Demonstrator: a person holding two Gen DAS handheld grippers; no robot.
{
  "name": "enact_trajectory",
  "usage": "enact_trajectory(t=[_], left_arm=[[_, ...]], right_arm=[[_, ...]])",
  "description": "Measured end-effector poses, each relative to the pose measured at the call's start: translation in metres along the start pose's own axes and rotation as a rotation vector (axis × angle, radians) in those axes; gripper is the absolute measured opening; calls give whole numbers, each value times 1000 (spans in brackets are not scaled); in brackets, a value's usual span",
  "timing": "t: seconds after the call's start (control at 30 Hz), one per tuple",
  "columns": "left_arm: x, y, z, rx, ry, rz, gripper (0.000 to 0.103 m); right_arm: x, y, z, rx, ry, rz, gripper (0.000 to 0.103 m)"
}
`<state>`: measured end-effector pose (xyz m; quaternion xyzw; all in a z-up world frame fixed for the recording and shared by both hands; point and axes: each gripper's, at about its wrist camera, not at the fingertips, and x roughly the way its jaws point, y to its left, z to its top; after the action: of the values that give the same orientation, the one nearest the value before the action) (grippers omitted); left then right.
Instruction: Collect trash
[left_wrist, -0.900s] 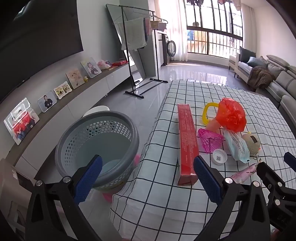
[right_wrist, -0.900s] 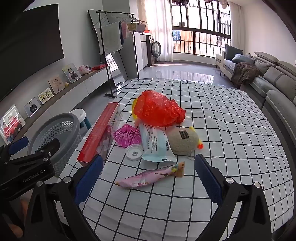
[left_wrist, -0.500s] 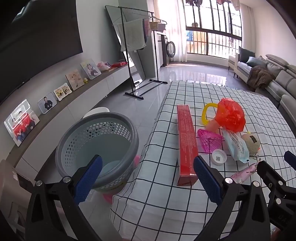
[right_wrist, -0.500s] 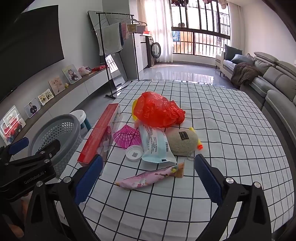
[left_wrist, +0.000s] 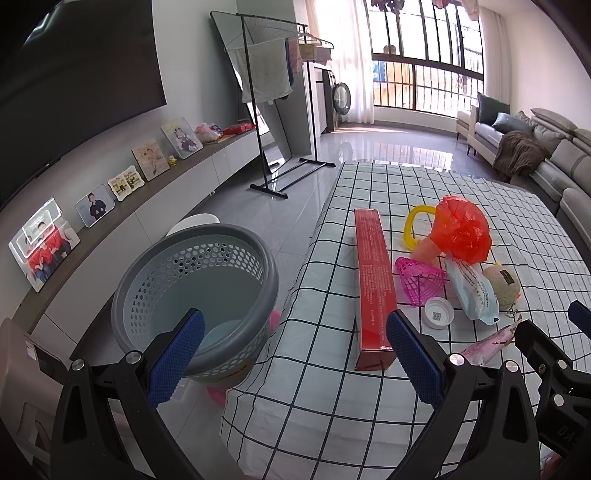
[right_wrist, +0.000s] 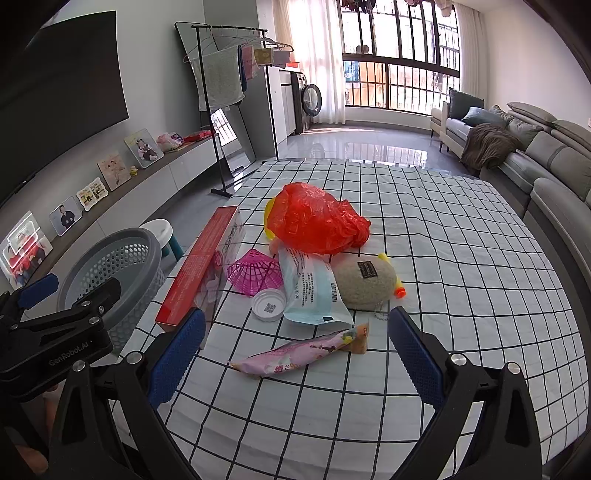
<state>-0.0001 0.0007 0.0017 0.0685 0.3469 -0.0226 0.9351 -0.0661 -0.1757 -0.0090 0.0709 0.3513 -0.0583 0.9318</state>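
Our left gripper (left_wrist: 295, 345) and right gripper (right_wrist: 293, 345) both gape wide, fingers holding nothing. The pink wrapper (right_wrist: 299, 354) lies on the checked counter (right_wrist: 461, 258) just ahead; only our left view looks into the grey basket (left_wrist: 195, 291).

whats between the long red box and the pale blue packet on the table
In the right wrist view, the pink mesh cone and the white lid lie between the red box and the pale blue packet.

Two wrist views, shared table (left_wrist: 436, 192)
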Motion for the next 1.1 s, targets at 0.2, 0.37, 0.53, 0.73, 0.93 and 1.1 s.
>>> enact_trajectory(t=[0.2,0.37,0.53,0.73,0.93,1.1], left_arm=[[0,0,1,5,3,0,97],[-1,0,1,7,4,-1,97],[-1,0,0,7,3,1,97],[0,0,0,7,3,2,97],[0,0,0,8,1,2,97],[0,1,0,8,3,1,97]], right_arm=[[0,0,0,0,-1,0,95],[-2,-3,0,0,0,3,95],[-1,-2,0,0,1,2,95],[2,0,0,-3,3,4,95],[1,0,0,1,0,4,95],[1,0,0,0,0,4,95]])
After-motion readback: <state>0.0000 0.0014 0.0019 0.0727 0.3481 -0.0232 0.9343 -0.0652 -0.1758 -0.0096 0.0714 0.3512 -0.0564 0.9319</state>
